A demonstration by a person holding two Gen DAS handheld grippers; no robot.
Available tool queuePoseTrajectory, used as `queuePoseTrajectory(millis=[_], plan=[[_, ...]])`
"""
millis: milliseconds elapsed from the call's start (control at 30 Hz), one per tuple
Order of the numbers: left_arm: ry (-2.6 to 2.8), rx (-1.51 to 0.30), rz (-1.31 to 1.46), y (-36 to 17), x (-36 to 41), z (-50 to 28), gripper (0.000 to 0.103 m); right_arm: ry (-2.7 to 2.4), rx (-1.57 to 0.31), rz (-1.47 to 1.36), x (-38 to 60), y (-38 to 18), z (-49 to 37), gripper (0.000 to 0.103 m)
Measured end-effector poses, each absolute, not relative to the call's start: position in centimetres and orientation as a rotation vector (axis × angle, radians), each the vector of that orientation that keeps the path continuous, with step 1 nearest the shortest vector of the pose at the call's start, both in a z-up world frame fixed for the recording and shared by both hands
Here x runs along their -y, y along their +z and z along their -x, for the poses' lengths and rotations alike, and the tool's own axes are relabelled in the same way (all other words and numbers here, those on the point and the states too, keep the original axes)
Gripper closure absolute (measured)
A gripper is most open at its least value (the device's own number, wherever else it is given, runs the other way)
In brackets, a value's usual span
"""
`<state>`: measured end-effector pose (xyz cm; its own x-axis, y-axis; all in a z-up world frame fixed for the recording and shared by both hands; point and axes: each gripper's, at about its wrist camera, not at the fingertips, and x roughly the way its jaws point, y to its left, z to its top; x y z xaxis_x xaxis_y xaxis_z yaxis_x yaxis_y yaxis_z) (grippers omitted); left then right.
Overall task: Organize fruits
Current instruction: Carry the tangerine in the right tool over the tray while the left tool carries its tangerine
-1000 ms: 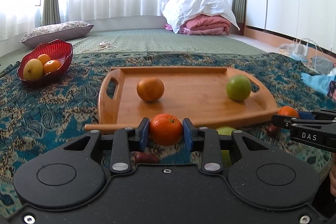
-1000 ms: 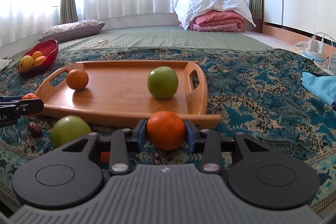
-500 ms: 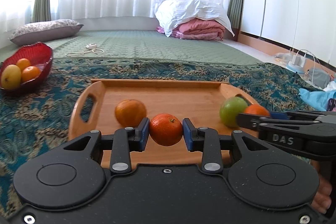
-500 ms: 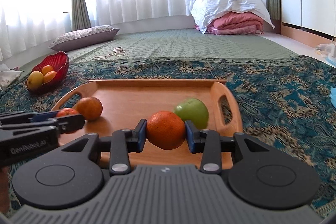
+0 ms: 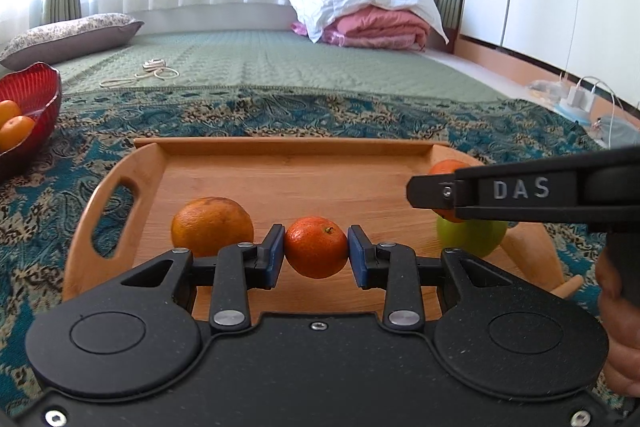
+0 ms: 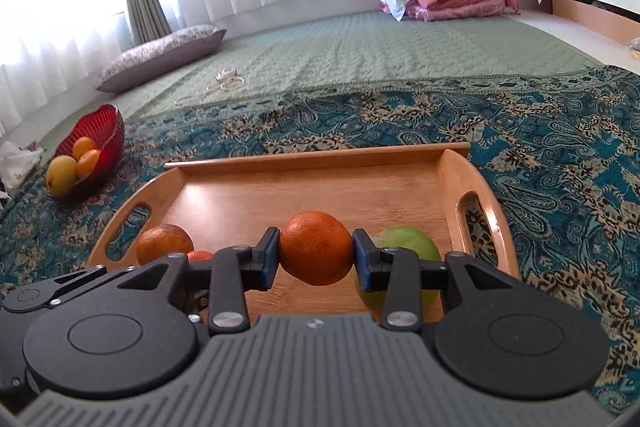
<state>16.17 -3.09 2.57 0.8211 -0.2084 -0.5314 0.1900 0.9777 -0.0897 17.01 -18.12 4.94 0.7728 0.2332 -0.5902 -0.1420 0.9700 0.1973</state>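
The wooden tray (image 5: 280, 147) is lying on the patterned blanket (image 6: 540, 147), its raised rim and handle cutouts bounding bare floor toward the back. Both claws are hovering level over its near half. The left claw (image 5: 315, 249) is pinching a small mandarin (image 5: 315, 247); the right claw (image 6: 316, 251) is clamping a larger orange (image 6: 316, 247). A loose orange (image 5: 212, 225) and a green apple (image 5: 472, 237) are sitting in the tray. The red bowl (image 6: 104, 131) is holding three fruits.

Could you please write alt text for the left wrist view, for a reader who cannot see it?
The left claw grips a small orange above a wooden tray that holds a larger orange and a green apple. The right claw enters from the right, carrying another orange.
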Motion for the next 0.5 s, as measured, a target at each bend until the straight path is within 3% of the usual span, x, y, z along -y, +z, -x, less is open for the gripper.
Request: queuePoseTrajectory(millis=[500], plan=[[-0.211,-0.603,0.015,1.5,3.5,-18.3,0.071,0.146,-0.902,-0.090,16.0,5.1,-22.0,0.061]])
